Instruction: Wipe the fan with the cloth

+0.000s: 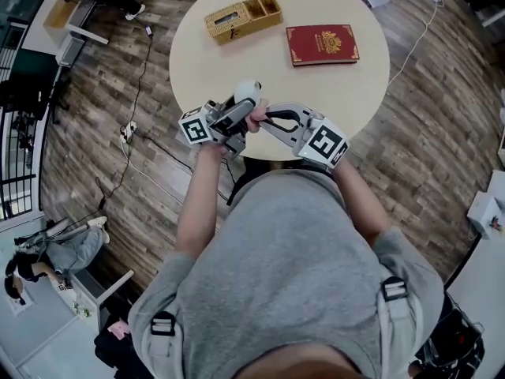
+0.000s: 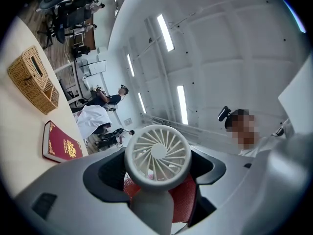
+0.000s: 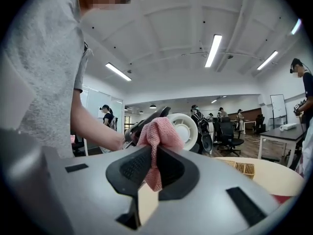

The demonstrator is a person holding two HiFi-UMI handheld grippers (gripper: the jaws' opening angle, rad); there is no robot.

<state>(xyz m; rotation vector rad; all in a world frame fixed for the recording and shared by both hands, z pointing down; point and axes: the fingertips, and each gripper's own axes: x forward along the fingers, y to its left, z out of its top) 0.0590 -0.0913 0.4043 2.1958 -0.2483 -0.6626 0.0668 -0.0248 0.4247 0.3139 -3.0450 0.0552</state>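
Observation:
A small white hand fan (image 2: 157, 154) with a round grille stands between my left gripper's (image 2: 155, 175) jaws, which are shut on its handle. In the head view the fan (image 1: 247, 91) is held above the table's near edge, with the left gripper (image 1: 235, 117) under it. My right gripper (image 3: 152, 163) is shut on a pink mesh cloth (image 3: 157, 140). The cloth is pressed against the side of the fan's head (image 3: 190, 127). Seen from the left gripper, the cloth (image 2: 185, 199) shows reddish behind the fan. In the head view the right gripper (image 1: 265, 120) meets the left one.
A round beige table (image 1: 347, 85) carries a wicker box (image 1: 243, 17) at the back and a red book (image 1: 321, 44) to its right. A cable (image 1: 134, 101) runs over the wooden floor on the left. People sit and stand in the room behind.

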